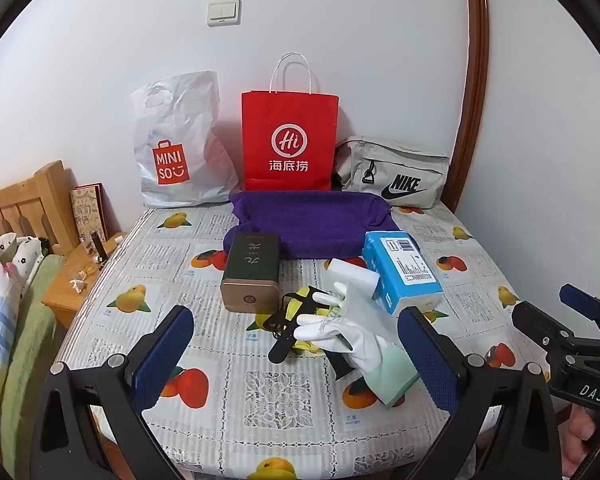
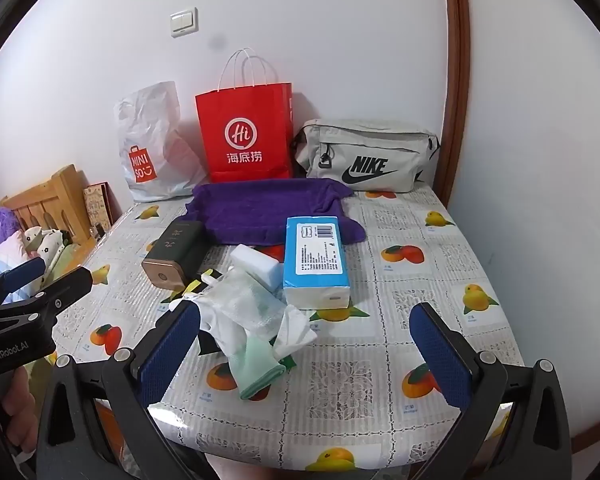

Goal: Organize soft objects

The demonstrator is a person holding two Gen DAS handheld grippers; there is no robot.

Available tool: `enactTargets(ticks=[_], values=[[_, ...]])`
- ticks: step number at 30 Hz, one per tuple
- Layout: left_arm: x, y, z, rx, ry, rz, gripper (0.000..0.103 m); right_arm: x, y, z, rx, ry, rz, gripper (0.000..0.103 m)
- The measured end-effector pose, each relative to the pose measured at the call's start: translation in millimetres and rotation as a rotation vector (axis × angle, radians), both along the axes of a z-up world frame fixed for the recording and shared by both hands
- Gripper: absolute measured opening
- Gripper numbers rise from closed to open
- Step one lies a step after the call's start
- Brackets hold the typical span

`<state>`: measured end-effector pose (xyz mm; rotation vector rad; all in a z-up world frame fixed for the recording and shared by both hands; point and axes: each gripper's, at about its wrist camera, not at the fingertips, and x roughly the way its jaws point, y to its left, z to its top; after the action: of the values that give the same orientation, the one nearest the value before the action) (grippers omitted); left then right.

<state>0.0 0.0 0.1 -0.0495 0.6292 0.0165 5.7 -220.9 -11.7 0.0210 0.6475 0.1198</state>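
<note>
A white glove with a mint-green cuff (image 1: 364, 346) (image 2: 256, 364) lies in the middle of the table on a black strap (image 1: 286, 330) and something yellow. Behind it are a clear bubble bag (image 2: 242, 298), a white sponge block (image 1: 350, 276) (image 2: 256, 262), a blue tissue pack (image 1: 400, 272) (image 2: 316, 258) and a spread purple towel (image 1: 308, 226) (image 2: 260, 208). My left gripper (image 1: 296, 360) hovers open over the near table, the glove between its fingers without touching. My right gripper (image 2: 308, 356) is open too, just right of the glove, with nothing held.
A dark tin box (image 1: 252, 274) (image 2: 176, 256) lies left of the pile. Against the wall stand a white plastic shopping bag (image 1: 176, 148), a red paper bag (image 1: 290, 140) and a grey waist bag (image 1: 396, 174). A bed and a wooden nightstand (image 1: 72, 280) are on the left.
</note>
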Motion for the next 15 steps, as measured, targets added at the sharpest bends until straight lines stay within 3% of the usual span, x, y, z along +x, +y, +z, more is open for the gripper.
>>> enactTargets(ticks=[15], values=[[0.0, 0.7, -0.2, -0.012, -0.005, 0.0, 0.103, -1.2, 1.3, 0.3, 0.007, -0.002, 0.02, 0.103]])
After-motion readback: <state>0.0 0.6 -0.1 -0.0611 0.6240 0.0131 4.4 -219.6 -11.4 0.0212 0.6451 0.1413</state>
